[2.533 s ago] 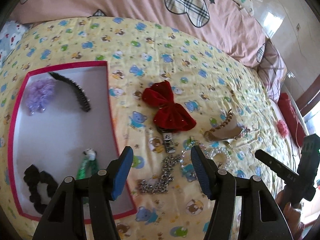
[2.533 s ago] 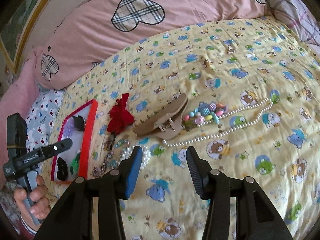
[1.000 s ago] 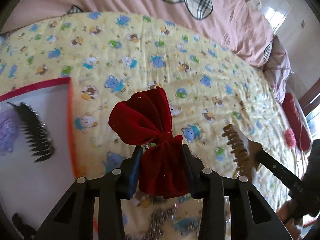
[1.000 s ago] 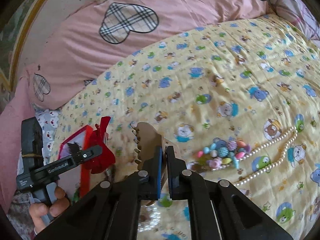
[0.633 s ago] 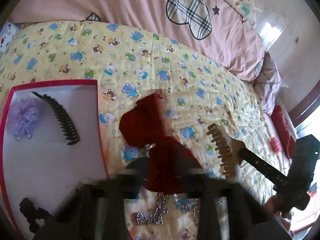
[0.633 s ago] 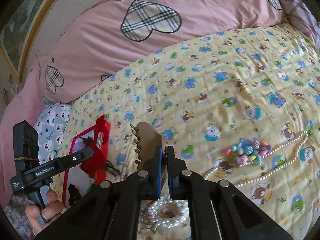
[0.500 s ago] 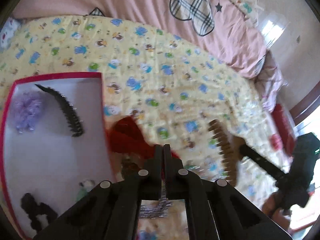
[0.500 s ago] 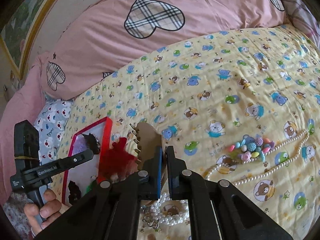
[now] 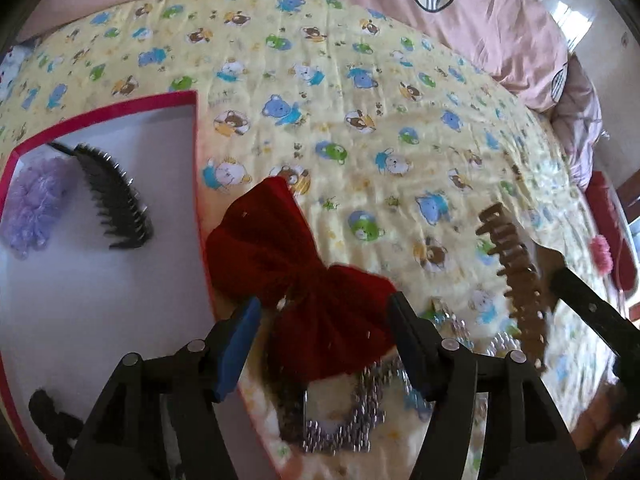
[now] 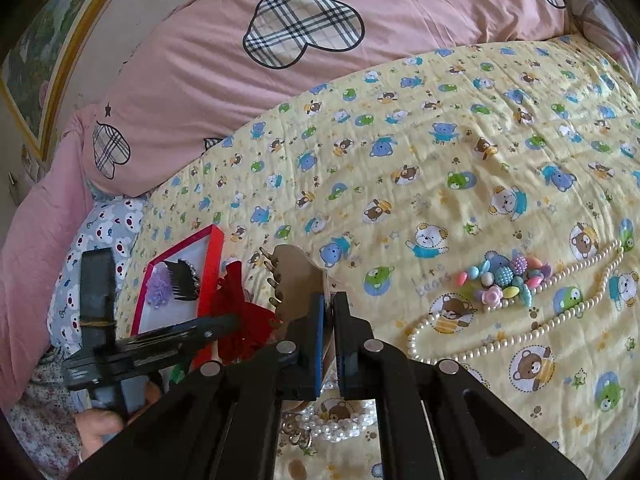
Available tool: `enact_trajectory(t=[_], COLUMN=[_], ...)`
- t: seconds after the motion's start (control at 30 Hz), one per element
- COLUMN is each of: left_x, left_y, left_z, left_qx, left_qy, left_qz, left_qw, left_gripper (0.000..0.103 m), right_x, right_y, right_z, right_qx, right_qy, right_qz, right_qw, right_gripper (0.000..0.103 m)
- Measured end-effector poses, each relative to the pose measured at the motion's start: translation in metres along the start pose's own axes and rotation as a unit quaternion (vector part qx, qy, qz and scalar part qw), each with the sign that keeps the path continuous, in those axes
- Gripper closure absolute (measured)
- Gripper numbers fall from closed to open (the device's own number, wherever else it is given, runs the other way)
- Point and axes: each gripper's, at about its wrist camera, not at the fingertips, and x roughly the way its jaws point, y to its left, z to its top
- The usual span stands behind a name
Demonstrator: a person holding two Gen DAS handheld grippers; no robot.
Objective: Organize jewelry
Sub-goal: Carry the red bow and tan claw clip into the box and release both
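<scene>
Red bow [image 9: 296,276] lay half over the red-rimmed tray's [image 9: 196,152] right edge, between left gripper's [image 9: 324,320] jaws, which had just been opening (pads off it). Right gripper [image 10: 329,344] pinched tan claw clip [image 10: 296,280] just right of tray. Silver chain [image 9: 340,436] nr bow.

A yellow bear-print bedspread [image 10: 460,152] covers the bed ahead of the fingers. Beyond it lie pink pillows [image 10: 320,40] with plaid hearts, a framed picture [image 10: 36,60] on the wall, and daylight glare on a glossy floor [image 9: 570,20].
</scene>
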Motion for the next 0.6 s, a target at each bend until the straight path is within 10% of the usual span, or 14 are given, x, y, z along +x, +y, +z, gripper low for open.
enact_trajectory(t=[0.07,0.3,0.6], left_x=[0.011,0.017,-0.046], left_y=[-0.006,-0.025,-0.015], left_z=[0.007,0.01,-0.011], left_qx=[0.008,0.051,0.044], left_qy=[0.007,-0.014,-0.075], left_qz=[0.021,0.061,0.016], left_qw=[0.9997,0.9968,0.9961], left_gripper=[0.04,0.1,0.101], right_x=[0.001,0.0,-0.003], right_y=[-0.003,-0.014,0.002], right_z=[0.0,0.0,-0.003], right_qx=[0.003,0.013,0.004], right_qy=[0.001,0.0,-0.002], right_qz=[0.0,-0.003,0.009], right_qw=[1.0,1.0,1.0], right_gripper=[0.099,0.099,0.099])
